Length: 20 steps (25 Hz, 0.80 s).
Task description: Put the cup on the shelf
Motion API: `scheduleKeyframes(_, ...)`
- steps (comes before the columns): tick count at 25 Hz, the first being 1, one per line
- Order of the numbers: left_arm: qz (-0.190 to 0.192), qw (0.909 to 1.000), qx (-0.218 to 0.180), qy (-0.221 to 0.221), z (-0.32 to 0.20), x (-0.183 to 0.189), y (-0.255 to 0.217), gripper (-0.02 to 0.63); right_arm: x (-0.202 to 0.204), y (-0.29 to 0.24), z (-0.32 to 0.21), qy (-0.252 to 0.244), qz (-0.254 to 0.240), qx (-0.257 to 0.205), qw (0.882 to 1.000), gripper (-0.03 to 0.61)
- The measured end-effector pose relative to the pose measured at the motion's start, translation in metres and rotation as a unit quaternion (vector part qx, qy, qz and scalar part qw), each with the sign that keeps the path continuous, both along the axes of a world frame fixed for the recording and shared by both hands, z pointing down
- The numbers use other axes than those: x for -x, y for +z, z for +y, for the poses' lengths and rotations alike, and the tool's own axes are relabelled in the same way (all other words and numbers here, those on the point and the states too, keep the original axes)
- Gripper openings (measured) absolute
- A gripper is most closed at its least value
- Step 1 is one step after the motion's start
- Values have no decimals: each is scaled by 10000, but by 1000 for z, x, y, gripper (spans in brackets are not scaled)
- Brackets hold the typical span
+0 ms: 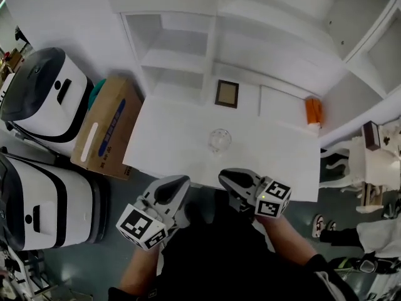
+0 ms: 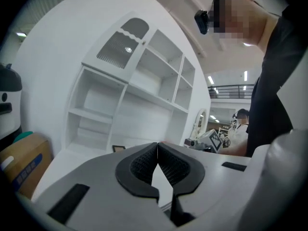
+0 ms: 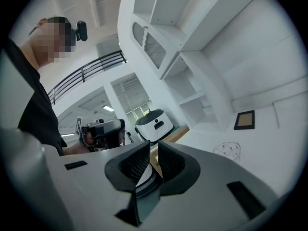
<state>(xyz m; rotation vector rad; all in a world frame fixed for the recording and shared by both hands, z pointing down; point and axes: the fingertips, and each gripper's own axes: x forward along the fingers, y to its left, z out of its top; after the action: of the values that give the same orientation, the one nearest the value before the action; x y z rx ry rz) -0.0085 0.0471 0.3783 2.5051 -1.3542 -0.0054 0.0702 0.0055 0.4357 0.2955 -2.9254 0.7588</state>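
Note:
A clear glass cup (image 1: 219, 140) stands upright near the middle of the white table (image 1: 169, 149); it also shows in the right gripper view (image 3: 227, 149). Behind the table rises the white shelf unit (image 1: 178, 55) with open compartments (image 2: 96, 114). My left gripper (image 1: 175, 185) hangs over the table's near edge, its jaws shut tip to tip on nothing (image 2: 157, 146). My right gripper (image 1: 235, 179) hovers just short of the cup, jaws a narrow gap apart and empty (image 3: 154, 143).
A small dark picture frame (image 1: 227, 93) lies at the table's back, and an orange object (image 1: 313, 111) sits at the back right. A cardboard box (image 1: 106, 127) and two white-and-black machines (image 1: 41, 93) stand left of the table. White furniture (image 1: 369, 162) is at the right.

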Motion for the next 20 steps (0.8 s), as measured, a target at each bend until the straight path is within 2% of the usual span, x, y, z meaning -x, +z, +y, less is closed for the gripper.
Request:
scheduleKeyframes(6, -13, 9994, 307, 180, -33, -7, 49, 12, -20, 44, -17, 284, 342, 374, 9983, 19)
scheduleKeyframes(13, 41, 9965, 386, 742, -57, -39, 97, 15, -24, 78, -30, 366, 468, 678, 9959, 19)
scheduleKeyframes(16, -6, 9947, 494, 899, -68, -46, 127, 89, -24, 92, -34, 352, 470, 832, 9948, 20)
scheduleKeyframes(20, -109, 9916, 596, 1142, -86, -57, 166, 112, -23, 110, -42, 406, 494, 788, 9948, 19)
